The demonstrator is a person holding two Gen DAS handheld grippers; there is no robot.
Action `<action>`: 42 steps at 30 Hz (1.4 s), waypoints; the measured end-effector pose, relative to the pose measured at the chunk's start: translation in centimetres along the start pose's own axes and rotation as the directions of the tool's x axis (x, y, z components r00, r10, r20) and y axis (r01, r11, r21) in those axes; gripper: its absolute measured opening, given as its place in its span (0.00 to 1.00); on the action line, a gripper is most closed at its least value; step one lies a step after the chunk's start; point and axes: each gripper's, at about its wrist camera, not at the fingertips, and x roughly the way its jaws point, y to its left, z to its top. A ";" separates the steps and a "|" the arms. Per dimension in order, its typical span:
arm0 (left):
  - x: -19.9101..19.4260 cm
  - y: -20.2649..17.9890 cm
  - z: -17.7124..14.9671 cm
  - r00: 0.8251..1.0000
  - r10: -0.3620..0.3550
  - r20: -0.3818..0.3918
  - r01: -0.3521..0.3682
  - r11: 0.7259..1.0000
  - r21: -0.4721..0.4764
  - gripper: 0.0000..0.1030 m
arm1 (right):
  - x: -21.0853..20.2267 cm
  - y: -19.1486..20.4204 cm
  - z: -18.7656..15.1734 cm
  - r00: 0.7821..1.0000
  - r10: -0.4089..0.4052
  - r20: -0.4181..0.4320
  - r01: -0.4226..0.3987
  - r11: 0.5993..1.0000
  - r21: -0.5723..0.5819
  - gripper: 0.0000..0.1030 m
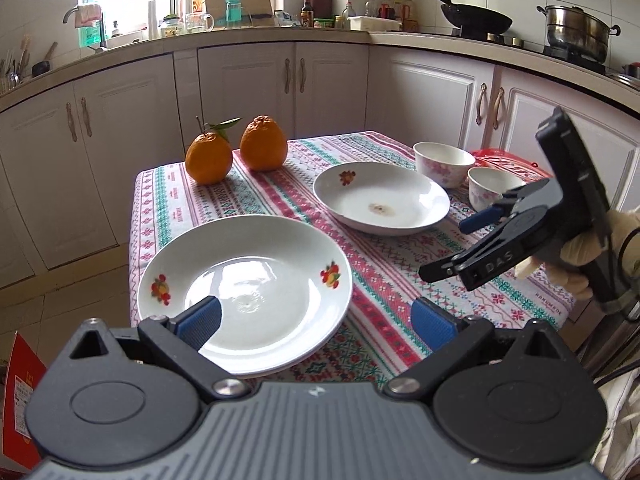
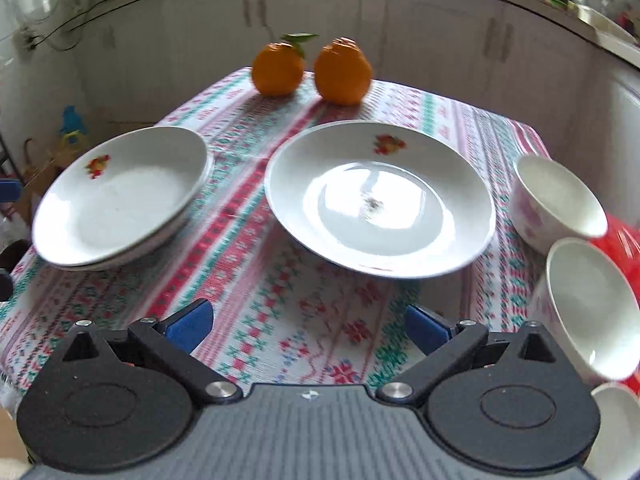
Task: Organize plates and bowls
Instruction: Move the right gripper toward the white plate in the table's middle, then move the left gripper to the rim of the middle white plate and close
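Left gripper sat spread wide, nothing pinched. Its left finger overlapped the near rim of the stacked plates, pad above the dish; can't tell if it touched. That stack, two deep in the right wrist view, lay just ahead and left of the claw, hanging a little over the tablecloth edge.

Single plate with a brown spot in the middle lay dead ahead of the right gripper, near but apart. That claw was also fully spread and empty, pointing down over bare cloth.

Two bowls sat right of the right claw, beside each other, with a third rim at the frame corner. Two oranges stood beyond the plates, out of the way.

My read: next was grabbing the single plate to add to the stack. To do it well: come in low, one finger under the near rim, one over, clamp on the rim only. Lift level, clear the stack's edge, then lower centred so the overhanging stack doesn't tip.
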 end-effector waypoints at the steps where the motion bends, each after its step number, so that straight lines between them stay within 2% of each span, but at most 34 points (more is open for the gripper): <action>1: 0.0 -0.2 0.1 1.000 -0.001 -0.001 0.001 1.000 0.003 0.98 | 0.2 -0.2 -0.1 1.000 -0.002 -0.002 0.002 1.000 0.008 1.00; 7: 1.0 -0.7 1.0 1.000 0.003 -0.018 -0.003 1.000 0.020 0.98 | 1.6 -0.9 0.0 1.000 -0.006 -0.007 0.006 0.999 0.036 1.00; 13: 2.7 -0.6 2.7 0.999 -0.003 -0.037 0.004 0.999 0.042 0.98 | 2.5 -1.3 0.3 0.999 -0.033 0.009 0.033 0.999 0.010 1.00; 25: 9.1 -0.4 9.9 0.991 -0.118 -0.055 0.124 0.984 0.129 0.99 | 3.1 -1.9 0.7 0.998 -0.054 0.027 0.053 0.998 0.032 1.00; 29: 11.5 -0.9 12.2 0.994 -0.107 -0.027 0.111 0.976 0.189 0.99 | 3.1 -1.8 0.8 0.998 -0.058 0.024 0.057 0.998 0.037 1.00; 32: 13.6 -1.3 13.2 0.990 -0.135 -0.051 0.143 0.966 0.215 0.99 | 3.0 -1.9 1.0 0.997 -0.068 0.030 0.067 0.997 0.032 1.00; 36: 16.7 -1.8 13.5 0.979 -0.162 -0.122 0.188 0.951 0.245 0.99 | 2.9 -2.5 1.4 0.996 -0.079 0.040 0.077 0.996 0.051 1.00; 38: 17.9 -2.1 13.7 0.984 -0.130 -0.124 0.158 0.954 0.255 0.99 | 2.9 -2.5 1.5 0.996 -0.075 0.040 0.073 0.996 0.053 1.00; 42: 20.3 -1.8 14.4 0.976 -0.142 -0.166 0.179 0.956 0.234 0.99 | 3.0 -2.5 1.5 0.996 -0.078 0.046 0.075 0.996 0.047 1.00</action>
